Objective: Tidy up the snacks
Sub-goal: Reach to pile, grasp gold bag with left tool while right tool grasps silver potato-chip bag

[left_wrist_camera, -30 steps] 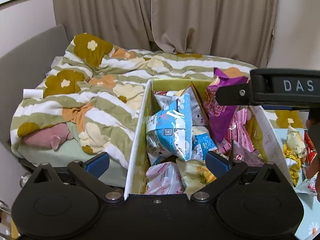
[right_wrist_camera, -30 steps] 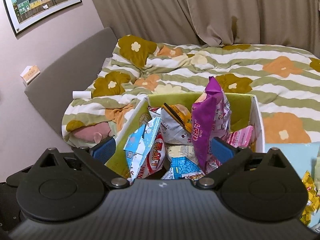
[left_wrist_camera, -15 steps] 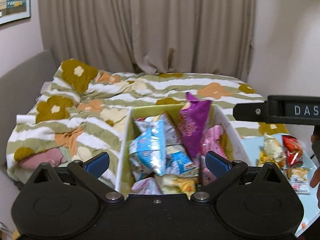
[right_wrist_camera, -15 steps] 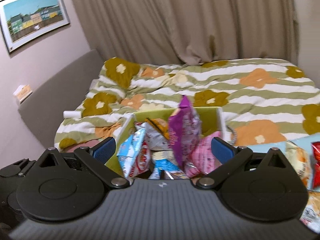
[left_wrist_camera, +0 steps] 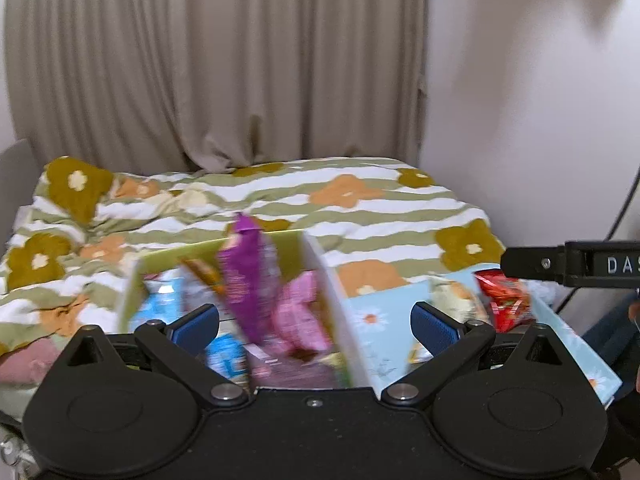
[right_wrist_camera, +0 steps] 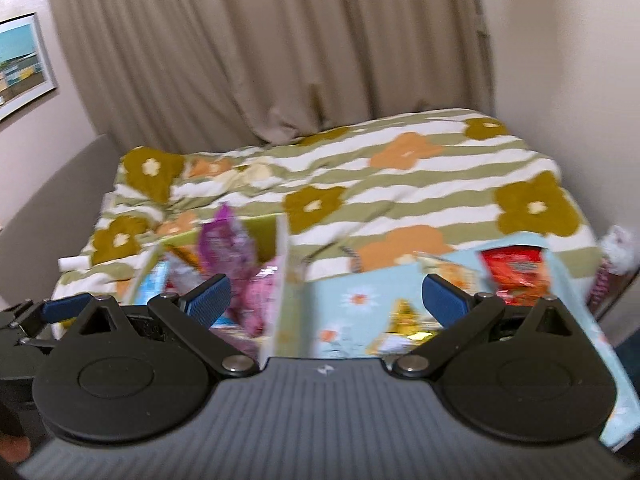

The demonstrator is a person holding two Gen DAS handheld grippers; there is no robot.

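A white box with a green inside (left_wrist_camera: 320, 276) (right_wrist_camera: 282, 264) stands by the bed, full of snack packs. A tall purple bag (left_wrist_camera: 244, 276) (right_wrist_camera: 222, 248) sticks up in it beside a pink pack (left_wrist_camera: 298, 316) (right_wrist_camera: 256, 300) and blue-white packs (left_wrist_camera: 160, 308). More snacks lie on a light blue flowered tabletop (left_wrist_camera: 376, 320) (right_wrist_camera: 352, 312) to the right: a red bag (left_wrist_camera: 502, 300) (right_wrist_camera: 516, 274) and yellow packs (left_wrist_camera: 452, 300) (right_wrist_camera: 404, 316). My left gripper (left_wrist_camera: 314, 326) and right gripper (right_wrist_camera: 326, 300) are both open and empty, held back above the box and tabletop.
A bed with a green-striped flowered duvet (left_wrist_camera: 360, 208) (right_wrist_camera: 400, 176) lies behind the box. Beige curtains (left_wrist_camera: 220, 60) hang at the back, with a white wall at the right. A framed picture (right_wrist_camera: 20, 64) hangs at the left. The right gripper's body (left_wrist_camera: 572, 266) shows at the right edge.
Both grippers have pulled back and swung right from the box. The blue tabletop with loose snacks has come into view. Both stay open and empty.
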